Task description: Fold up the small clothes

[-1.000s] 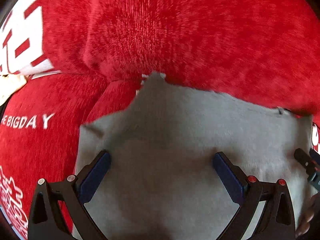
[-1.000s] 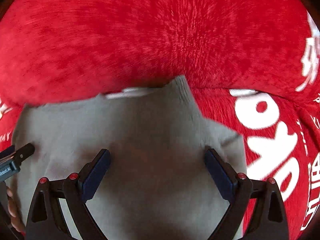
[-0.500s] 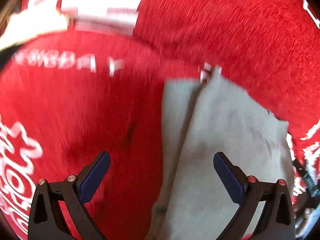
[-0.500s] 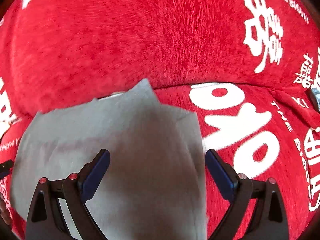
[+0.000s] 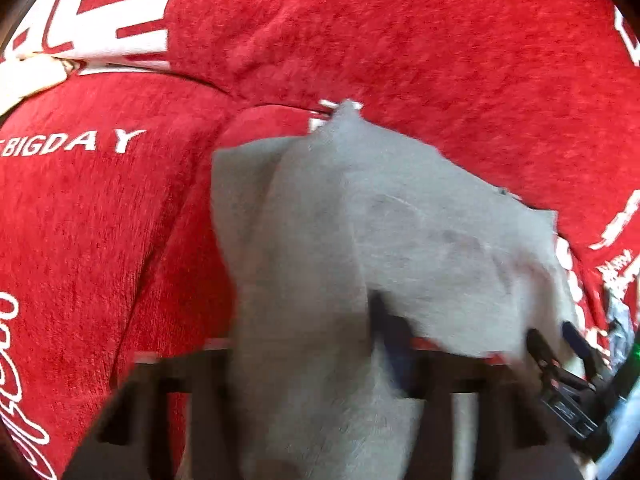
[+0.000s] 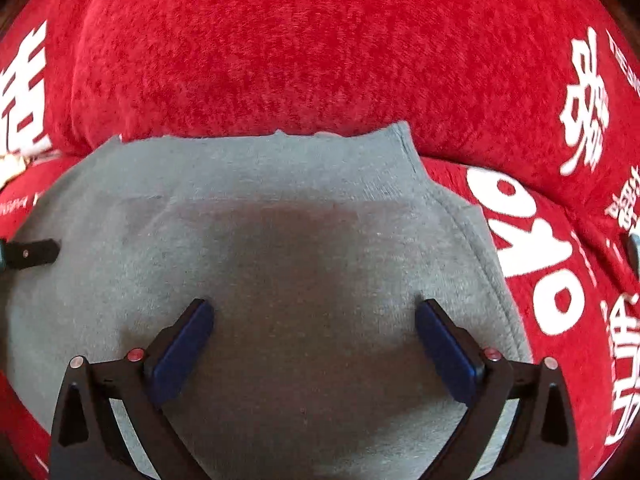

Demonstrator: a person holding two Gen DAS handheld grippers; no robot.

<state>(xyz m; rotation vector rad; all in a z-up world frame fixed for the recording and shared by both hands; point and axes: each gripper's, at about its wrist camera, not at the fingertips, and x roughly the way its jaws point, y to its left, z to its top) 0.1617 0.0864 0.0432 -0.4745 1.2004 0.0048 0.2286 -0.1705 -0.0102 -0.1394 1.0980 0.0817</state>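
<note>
A small grey knit garment (image 6: pixel 304 208) lies on a red cushion (image 6: pixel 320 52), its ribbed cuff at the far right corner. My right gripper (image 6: pixel 312 312) hovers over its middle, open, nothing between the blue pads. In the left wrist view my left gripper (image 5: pixel 320 344) is blurred and its jaws are closing on a fold of the grey garment (image 5: pixel 360 220). The cloth rises between the fingers and hides the left one; one blue pad (image 5: pixel 394 340) shows against it. The garment's edge there is lifted off the red fabric. The right gripper (image 5: pixel 560 364) shows at the lower right.
Red plush cushions with white lettering (image 5: pixel 68 144) surround the garment on all sides. A raised back cushion (image 5: pixel 400 40) sits just behind it. White characters (image 6: pixel 536 248) lie to the right. The left gripper's tip (image 6: pixel 32 252) shows at the left edge.
My left gripper went from wide open over the garment's left edge to narrowed on a raised fold of it. My right gripper shifted back over the garment's middle and stayed open.
</note>
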